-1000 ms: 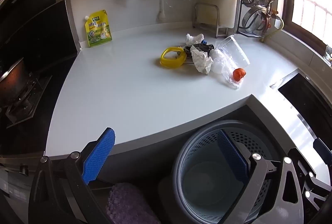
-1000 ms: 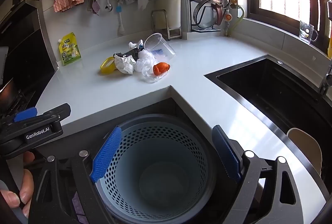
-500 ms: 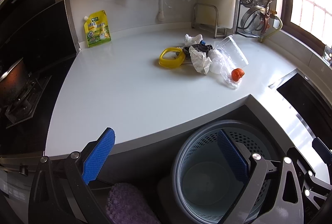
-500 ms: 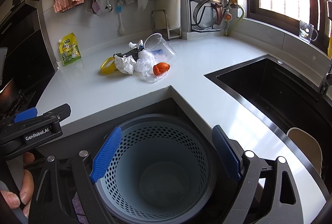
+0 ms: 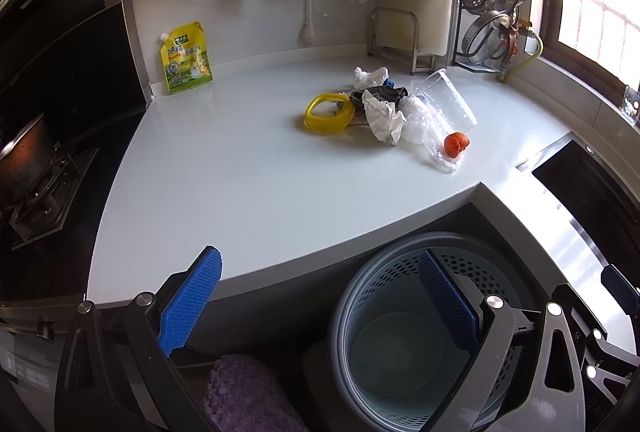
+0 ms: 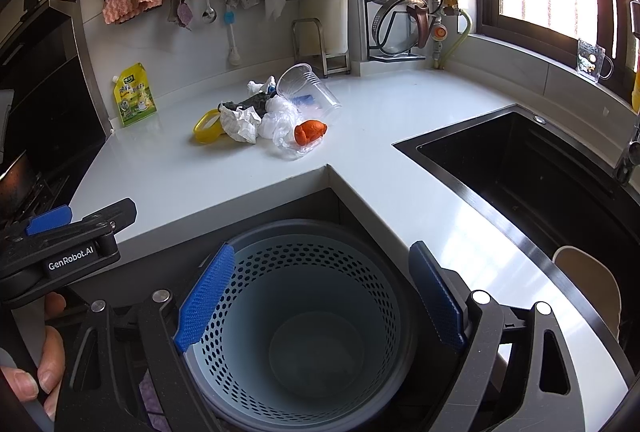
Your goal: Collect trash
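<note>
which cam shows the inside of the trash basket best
The right wrist view: the basket sits centred between the open right gripper, empty floor visible. In the left wrist view the basket lies off right, partly behind a finger of the open left gripper.

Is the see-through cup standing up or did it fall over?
Fallen over. The cup lies on its side on the counter, mouth facing the wall, beside the trash pile.

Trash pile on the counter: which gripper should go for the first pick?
Right, marginally. The right gripper sits open over the bin, and the orange scrap lies straight ahead. The left gripper, also open, sees the pile off to its right.
</note>
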Demonstrator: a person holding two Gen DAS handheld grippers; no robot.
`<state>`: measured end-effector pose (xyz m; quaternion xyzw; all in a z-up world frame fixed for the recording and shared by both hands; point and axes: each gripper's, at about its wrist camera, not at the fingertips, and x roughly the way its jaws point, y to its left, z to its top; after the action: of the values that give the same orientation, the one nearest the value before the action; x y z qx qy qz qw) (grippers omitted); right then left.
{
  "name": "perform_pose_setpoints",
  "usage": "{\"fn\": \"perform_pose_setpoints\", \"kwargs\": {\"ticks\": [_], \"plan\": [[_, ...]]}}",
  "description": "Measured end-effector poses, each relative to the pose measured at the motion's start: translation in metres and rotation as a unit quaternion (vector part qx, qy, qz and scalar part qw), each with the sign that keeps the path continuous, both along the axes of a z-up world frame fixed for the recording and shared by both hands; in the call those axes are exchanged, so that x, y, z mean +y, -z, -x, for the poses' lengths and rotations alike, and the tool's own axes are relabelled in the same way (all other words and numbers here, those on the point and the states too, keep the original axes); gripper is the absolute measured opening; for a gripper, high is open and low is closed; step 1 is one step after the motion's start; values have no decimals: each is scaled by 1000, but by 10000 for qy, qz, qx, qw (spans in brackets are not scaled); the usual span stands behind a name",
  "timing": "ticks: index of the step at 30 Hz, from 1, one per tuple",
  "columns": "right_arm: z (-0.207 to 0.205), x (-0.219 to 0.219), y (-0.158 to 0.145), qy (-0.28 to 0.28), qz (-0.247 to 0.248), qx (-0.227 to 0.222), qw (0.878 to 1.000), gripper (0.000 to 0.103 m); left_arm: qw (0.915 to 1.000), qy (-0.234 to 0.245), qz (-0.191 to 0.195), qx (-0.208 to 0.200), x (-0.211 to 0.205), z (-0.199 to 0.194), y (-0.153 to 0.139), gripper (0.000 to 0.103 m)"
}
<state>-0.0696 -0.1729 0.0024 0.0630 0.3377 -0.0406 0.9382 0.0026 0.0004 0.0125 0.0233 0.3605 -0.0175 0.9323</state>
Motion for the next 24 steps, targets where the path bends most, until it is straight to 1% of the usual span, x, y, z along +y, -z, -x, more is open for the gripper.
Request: {"fn": "perform_pose_setpoints", "kwargs": {"ticks": [1,6,24], "plan": [[0,0,0,1,2,0,10000,85,10000,-16,6,-7,-2,6,6,97],[0,-1,-1,-4,-1,2,10000,85,10000,-9,-1,22,-3,5,8,97],[1,-1,1,0,-18,13,10000,85,10000,-20,-2,0,-2,6,10,97]]}}
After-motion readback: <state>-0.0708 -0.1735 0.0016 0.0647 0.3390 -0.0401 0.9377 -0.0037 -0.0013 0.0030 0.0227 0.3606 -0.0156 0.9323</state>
